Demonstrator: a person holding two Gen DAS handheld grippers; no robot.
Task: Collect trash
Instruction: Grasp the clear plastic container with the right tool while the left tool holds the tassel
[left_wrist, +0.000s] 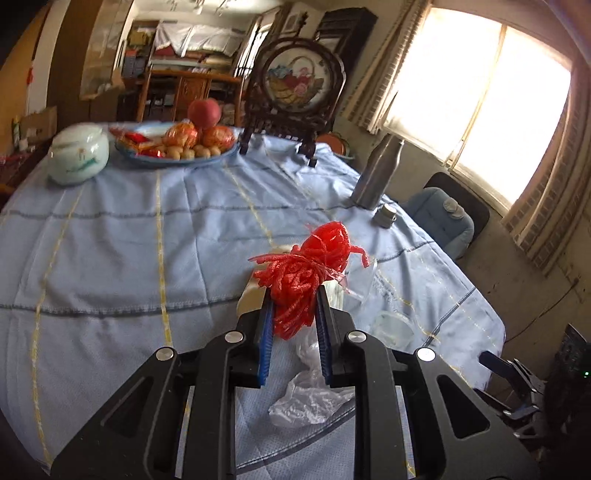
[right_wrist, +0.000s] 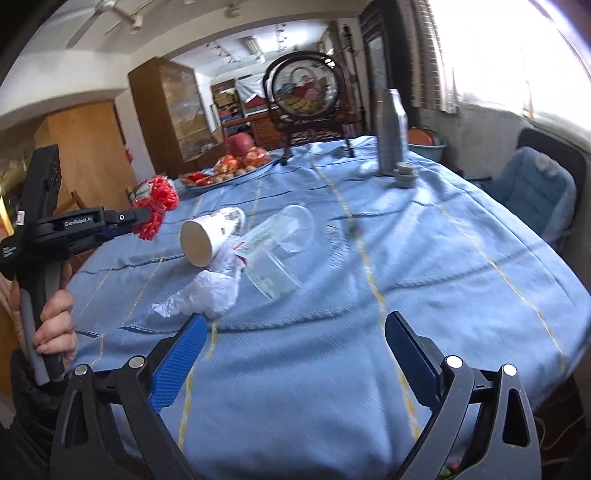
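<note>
Blue cloth is covering the table while the left gripper is pinching a red foam net above it, the right gripper is gaping empty, and the springy net is probably risking slipping free.

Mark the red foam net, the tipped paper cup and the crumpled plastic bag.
red foam net (left_wrist: 301, 284), left wrist view, on its bunched middle.
paper cup (right_wrist: 197, 242), right wrist view, on its round base.
plastic bag (right_wrist: 207, 291), right wrist view, on its crumpled middle.
</note>
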